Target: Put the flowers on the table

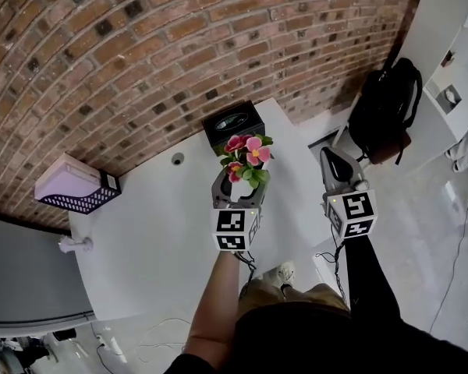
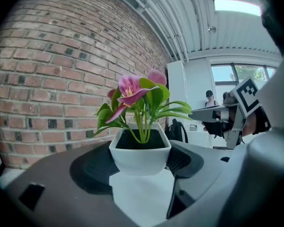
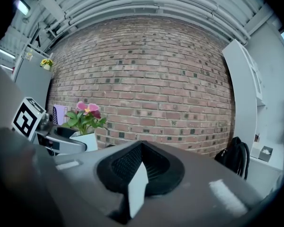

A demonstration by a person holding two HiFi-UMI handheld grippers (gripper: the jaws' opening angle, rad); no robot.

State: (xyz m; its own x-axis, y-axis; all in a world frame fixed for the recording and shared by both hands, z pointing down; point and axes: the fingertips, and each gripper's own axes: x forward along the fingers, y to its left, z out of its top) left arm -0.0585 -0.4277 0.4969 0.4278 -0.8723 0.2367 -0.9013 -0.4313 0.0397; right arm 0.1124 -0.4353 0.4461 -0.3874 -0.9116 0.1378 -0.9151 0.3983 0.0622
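Standing upright, flowers (image 1: 249, 154) grasped by left hand-held gripper (image 1: 238, 188) above bench (image 1: 140, 232); black box (image 1: 232, 121) just beyond; right hand-held gripper (image 1: 327, 154) clenched, empty.

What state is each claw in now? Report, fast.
Left claw: closed on the white flower pot.
Right claw: closed, empty.

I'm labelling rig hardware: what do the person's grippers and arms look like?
Both the left gripper and right gripper are grey, with dark ribbed pads and a white cube of black square markers at the rear. Thin dark cables trail from them. The right arm wears a black sleeve; the left forearm is unsleeved.
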